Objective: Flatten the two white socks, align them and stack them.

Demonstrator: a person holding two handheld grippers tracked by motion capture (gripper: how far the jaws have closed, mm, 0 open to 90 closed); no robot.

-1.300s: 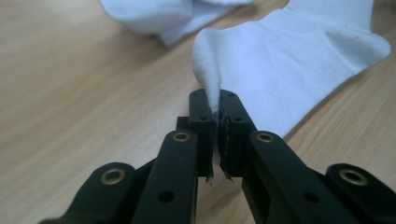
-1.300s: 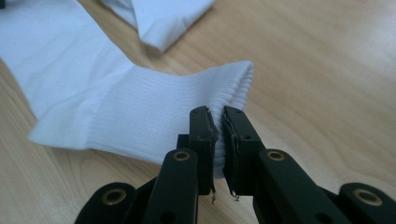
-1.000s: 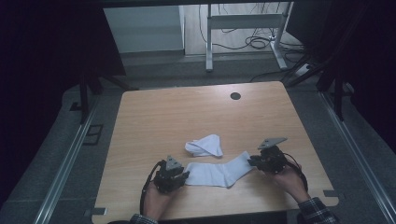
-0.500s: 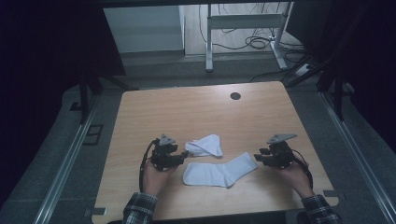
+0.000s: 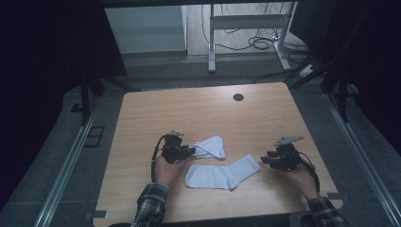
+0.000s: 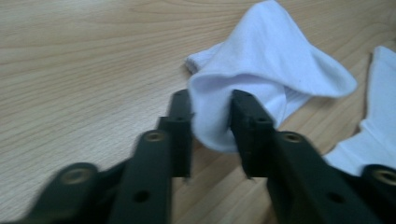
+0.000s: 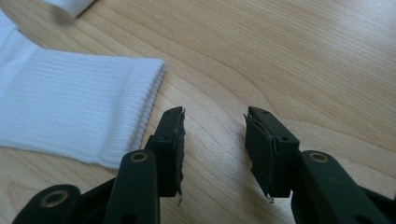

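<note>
Crumpled white sock (image 5: 210,147) lay on wooden worktop (image 5: 198,113), just beyond flat sock (image 5: 222,173), touching neither that sock nor worktop edge. Left gripper (image 5: 189,151) at crumpled sock's left end; fingers (image 6: 250,126) just closed, clamped on a fold of its fabric. Flat sock stretched out nearer the person, cuff end toward right gripper (image 5: 265,160). Right gripper's fingers (image 7: 170,135) apart, just opened further, nothing btwn them, just beside flat sock's cuff, not touching. No containers on worktop.
</note>
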